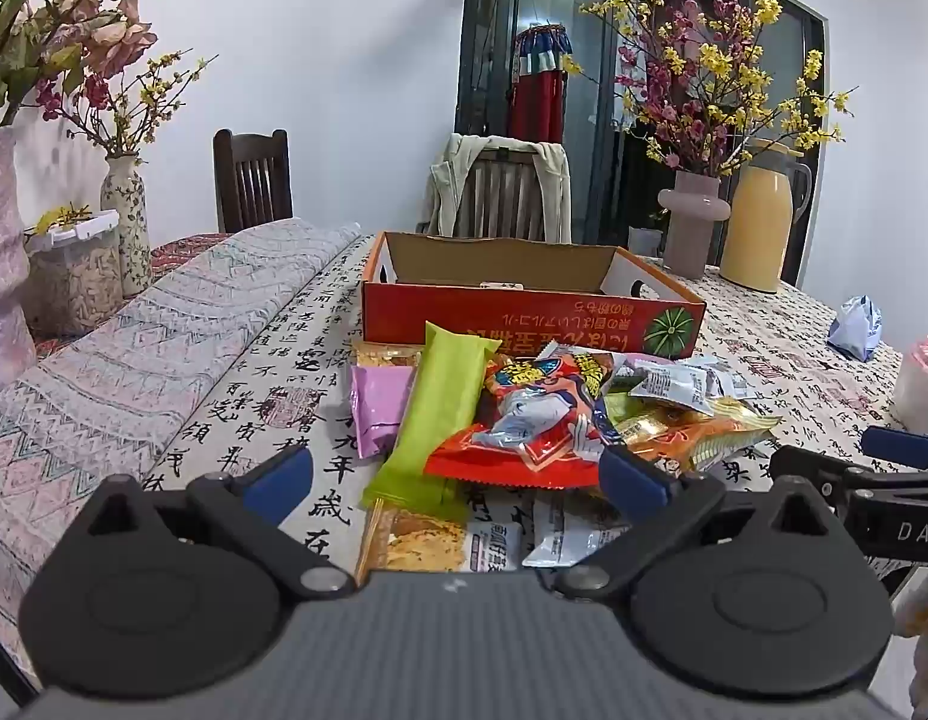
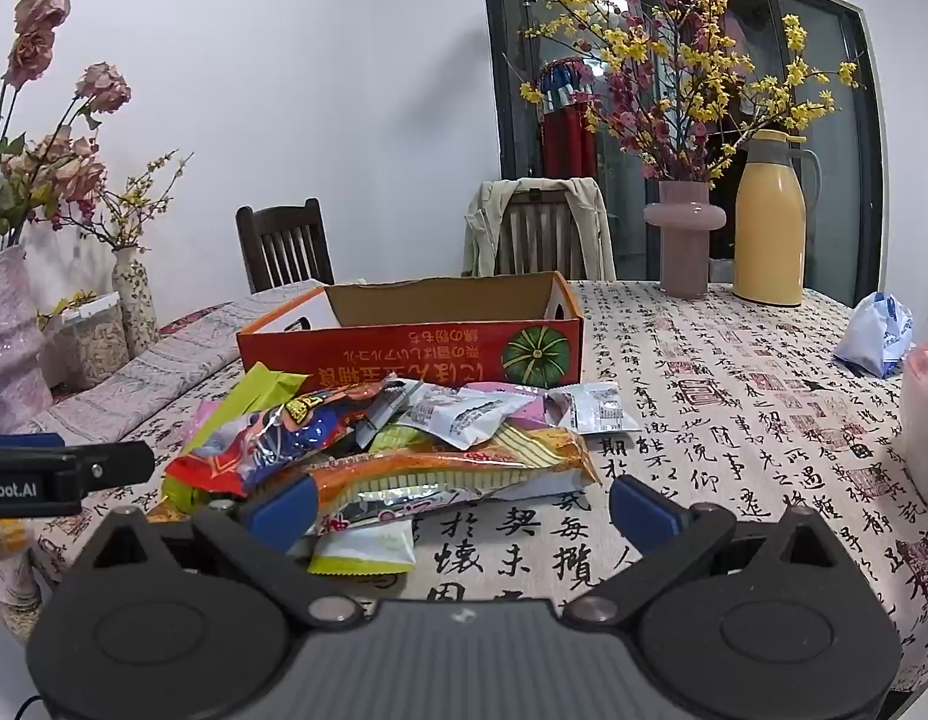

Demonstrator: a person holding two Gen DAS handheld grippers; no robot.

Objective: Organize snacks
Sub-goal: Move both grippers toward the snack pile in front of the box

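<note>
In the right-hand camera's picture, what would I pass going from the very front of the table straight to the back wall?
The right tool, open, then the pile of snack packets, then the open orange cardboard box, then the chair draped with a pale jacket, then the dark glass door.

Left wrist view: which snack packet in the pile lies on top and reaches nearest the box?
The long lime-green packet. It lies diagonally across the pile, its far end almost at the red box, overlapping the pink packet.
</note>
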